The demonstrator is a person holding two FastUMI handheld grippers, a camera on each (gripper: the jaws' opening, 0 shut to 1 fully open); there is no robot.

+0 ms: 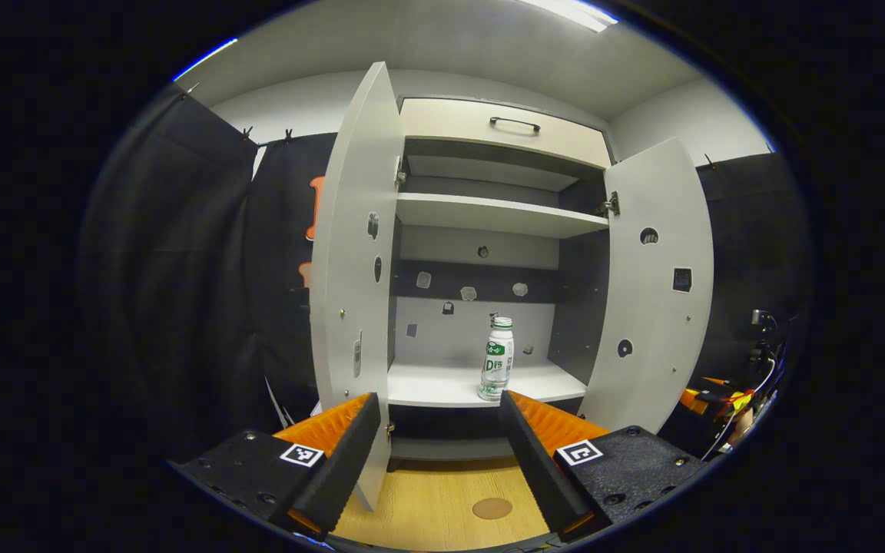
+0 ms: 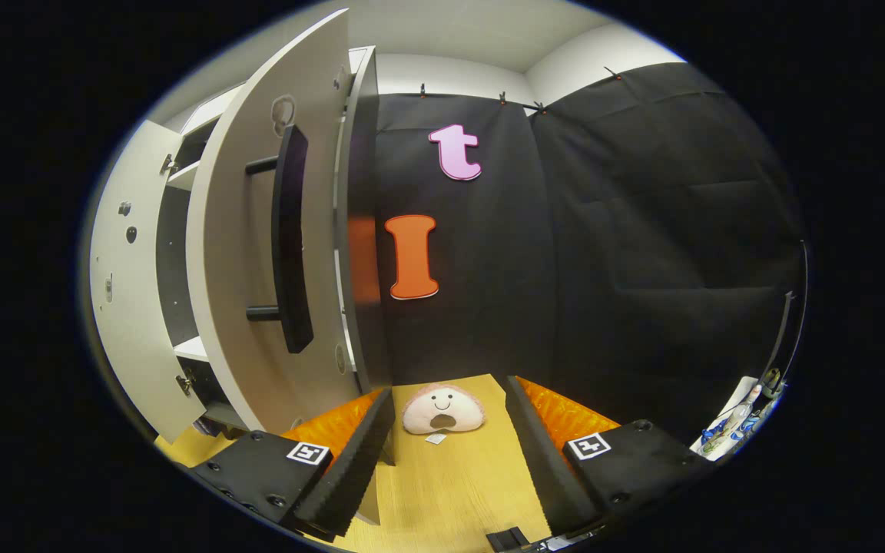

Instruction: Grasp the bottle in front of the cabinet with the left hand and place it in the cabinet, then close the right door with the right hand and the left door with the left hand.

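Bottle (image 1: 497, 359) standing upright at the front edge of the cabinet's (image 1: 488, 384) lower shelf, both doors open; left gripper (image 1: 439, 449) spread empty before it, right gripper (image 2: 450, 453) spread empty beside the right door (image 2: 258, 253), poised to push it shut.

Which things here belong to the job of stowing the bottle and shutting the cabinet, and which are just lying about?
Belong to the job:
- bottle, standing on the cabinet's lower shelf
- right door, open
- left door, open
- left gripper and right gripper, fingers apart

Just lying about:
- plush toy on the floor
- drawer at the top
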